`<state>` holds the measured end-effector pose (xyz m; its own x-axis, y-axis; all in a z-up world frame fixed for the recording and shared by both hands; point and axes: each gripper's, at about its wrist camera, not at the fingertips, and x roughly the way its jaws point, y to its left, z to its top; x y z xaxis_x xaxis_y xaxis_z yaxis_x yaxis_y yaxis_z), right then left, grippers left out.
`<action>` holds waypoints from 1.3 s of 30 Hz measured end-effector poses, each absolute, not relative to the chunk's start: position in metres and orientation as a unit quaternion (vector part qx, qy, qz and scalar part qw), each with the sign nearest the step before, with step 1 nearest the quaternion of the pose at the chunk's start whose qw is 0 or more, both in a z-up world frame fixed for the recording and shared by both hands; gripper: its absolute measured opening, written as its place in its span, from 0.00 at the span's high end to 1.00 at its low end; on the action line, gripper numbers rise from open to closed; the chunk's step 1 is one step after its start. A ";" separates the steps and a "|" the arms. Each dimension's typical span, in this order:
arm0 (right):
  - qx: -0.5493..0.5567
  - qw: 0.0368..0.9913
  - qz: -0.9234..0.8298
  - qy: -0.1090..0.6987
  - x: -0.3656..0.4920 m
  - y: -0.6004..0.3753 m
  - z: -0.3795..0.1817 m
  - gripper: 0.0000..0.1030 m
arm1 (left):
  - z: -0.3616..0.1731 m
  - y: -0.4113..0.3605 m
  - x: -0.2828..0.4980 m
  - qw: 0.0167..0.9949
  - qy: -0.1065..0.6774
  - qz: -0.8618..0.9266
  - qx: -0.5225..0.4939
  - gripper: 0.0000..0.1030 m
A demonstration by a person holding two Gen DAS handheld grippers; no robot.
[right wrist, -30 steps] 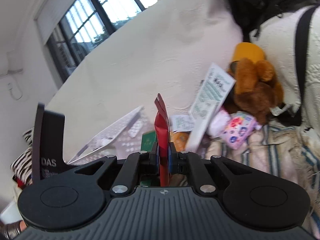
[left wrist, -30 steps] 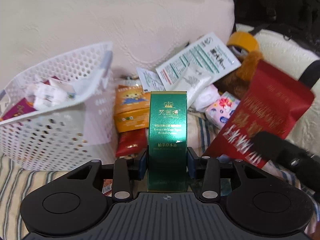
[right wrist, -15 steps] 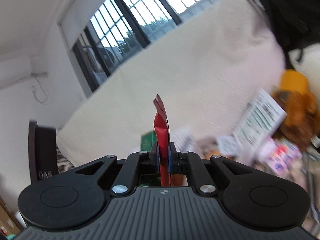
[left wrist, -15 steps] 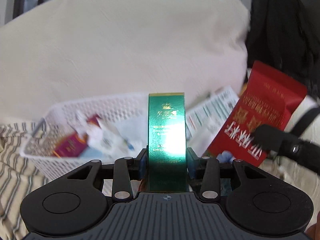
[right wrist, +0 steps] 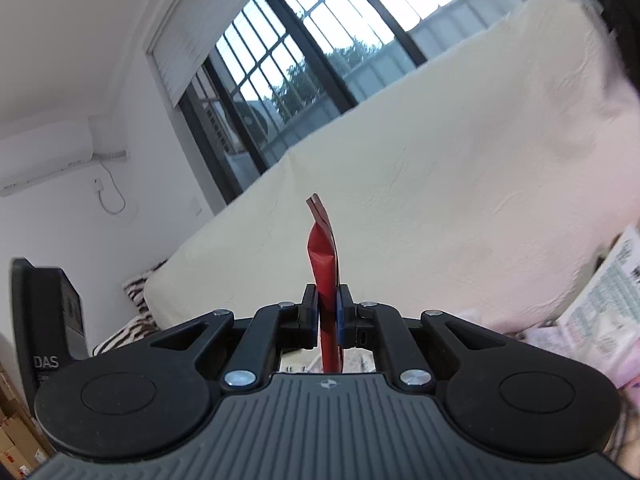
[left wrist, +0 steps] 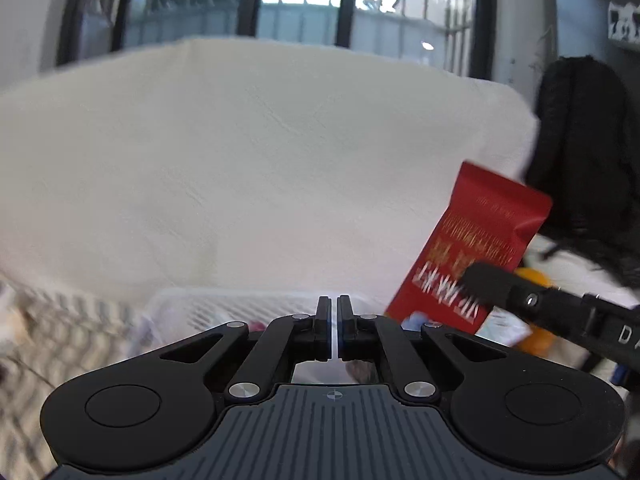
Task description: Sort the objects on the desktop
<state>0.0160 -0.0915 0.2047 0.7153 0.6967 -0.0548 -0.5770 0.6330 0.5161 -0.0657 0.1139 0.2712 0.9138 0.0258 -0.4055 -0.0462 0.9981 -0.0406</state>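
My left gripper (left wrist: pixel 334 306) is shut and empty, raised above the white perforated basket (left wrist: pixel 224 308), whose far rim shows just beyond the fingers. The green box is not in view. My right gripper (right wrist: pixel 327 300) is shut on a red foil packet (right wrist: pixel 323 256), seen edge-on and standing upright between the fingers. The same red packet (left wrist: pixel 476 248) with gold lettering shows at the right of the left wrist view, held by the right gripper's black finger (left wrist: pixel 492 284).
A large cream cushion (left wrist: pixel 260 168) fills the background, with barred windows (right wrist: pixel 312 52) behind. A black backpack (left wrist: pixel 580 152) stands at the right. A printed white sachet (right wrist: pixel 604 296) and pink items lie at the right. Striped cloth (left wrist: pixel 48 328) covers the surface.
The green box has left my left gripper, whose fingers have closed together empty. Both grippers have tilted upward, so the windows now show. The right gripper still holds the red packet.
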 end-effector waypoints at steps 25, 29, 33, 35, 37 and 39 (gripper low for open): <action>0.126 0.920 0.307 0.210 0.045 -0.075 0.143 0.27 | 0.189 0.165 -0.029 0.954 0.276 0.114 -0.035 0.08; 0.015 0.879 0.400 0.258 -0.003 -0.063 0.122 0.26 | 0.174 0.173 -0.073 0.957 0.269 0.095 -0.058 0.06; -0.116 0.852 0.417 0.295 -0.032 -0.030 0.086 0.29 | 0.158 0.170 -0.101 0.953 0.282 0.092 -0.069 0.06; -0.149 0.841 0.418 0.308 -0.038 -0.016 0.072 0.29 | 0.149 0.173 -0.114 0.949 0.292 0.101 -0.070 0.06; -0.171 0.831 0.420 0.321 -0.036 -0.003 0.062 0.29 | 0.137 0.180 -0.120 0.942 0.307 0.107 -0.077 0.06; -0.193 0.829 0.413 0.324 -0.033 0.012 0.057 0.29 | 0.122 0.191 -0.125 0.931 0.330 0.126 -0.092 0.06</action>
<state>-0.0329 0.0124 0.0565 0.4495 0.5593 -0.6965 -0.8094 0.5848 -0.0527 -0.1248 0.1914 0.1220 0.7505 0.1734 -0.6378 -0.2949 0.9514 -0.0883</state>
